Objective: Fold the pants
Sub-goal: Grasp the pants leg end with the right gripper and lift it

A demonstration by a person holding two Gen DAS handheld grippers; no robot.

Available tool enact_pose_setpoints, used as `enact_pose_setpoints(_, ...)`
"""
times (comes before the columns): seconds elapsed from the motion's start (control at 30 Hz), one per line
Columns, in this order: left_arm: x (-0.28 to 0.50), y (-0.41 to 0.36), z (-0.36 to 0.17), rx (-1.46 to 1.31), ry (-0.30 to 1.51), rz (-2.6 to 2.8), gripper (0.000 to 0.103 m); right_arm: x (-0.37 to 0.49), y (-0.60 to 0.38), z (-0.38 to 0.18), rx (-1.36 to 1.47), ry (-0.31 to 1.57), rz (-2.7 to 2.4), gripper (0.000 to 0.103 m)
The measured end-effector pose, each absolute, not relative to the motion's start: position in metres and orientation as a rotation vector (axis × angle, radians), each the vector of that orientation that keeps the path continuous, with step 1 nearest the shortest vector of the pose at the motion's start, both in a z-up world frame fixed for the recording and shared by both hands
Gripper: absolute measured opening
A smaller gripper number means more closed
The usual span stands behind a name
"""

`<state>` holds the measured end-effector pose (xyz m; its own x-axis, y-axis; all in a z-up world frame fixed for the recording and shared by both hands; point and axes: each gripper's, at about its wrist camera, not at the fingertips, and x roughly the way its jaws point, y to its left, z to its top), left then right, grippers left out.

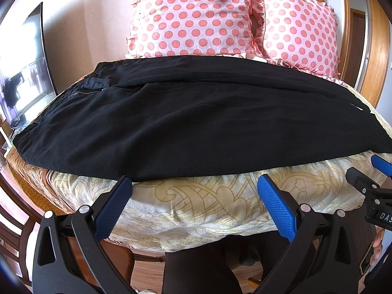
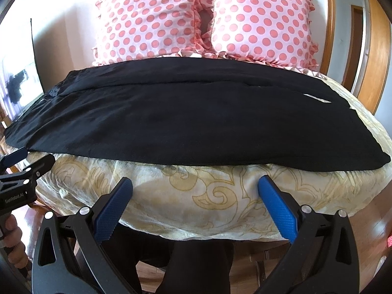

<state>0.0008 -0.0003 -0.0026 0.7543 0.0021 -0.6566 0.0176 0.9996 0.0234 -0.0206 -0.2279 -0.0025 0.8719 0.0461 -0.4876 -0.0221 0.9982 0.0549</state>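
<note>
Black pants (image 1: pixel 196 122) lie flat across the bed (image 1: pixel 196 203), just in front of the pillows (image 1: pixel 191 17), already doubled leg on leg. Your left gripper (image 1: pixel 193 186) and right gripper (image 2: pixel 194 186) hover spread and empty just short of the pants' near edge. Pinch that edge at both ends evenly, lift low, and keep the layers aligned.

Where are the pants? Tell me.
In both views the black pants lie flat across the bedspread, just ahead of both open claws, with the spotted pillows behind them.
</note>
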Motion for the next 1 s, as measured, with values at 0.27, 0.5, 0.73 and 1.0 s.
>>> enact_pose_setpoints(0.27,0.001,0.000,-0.001,0.035,0.723,-0.007,0.101,-0.021,-0.230,-0.003,0.012,0.525,0.076,0.102)
enact_pose_setpoints(0.5,0.003,0.014,0.051,0.066,0.614,0.035,0.101,-0.010,-0.263,0.050,-0.067,0.565,-0.019,0.102)
enact_pose_setpoints(0.73,0.048,0.027,0.078,0.011,0.515,0.000,0.101,0.072,-0.397,0.111,0.230,0.549,-0.104,0.102)
enact_pose_setpoints(1.0,0.096,0.016,0.077,0.033,0.497,0.023,0.101,0.209,-0.558,0.114,0.536,0.714,-0.466,0.102)
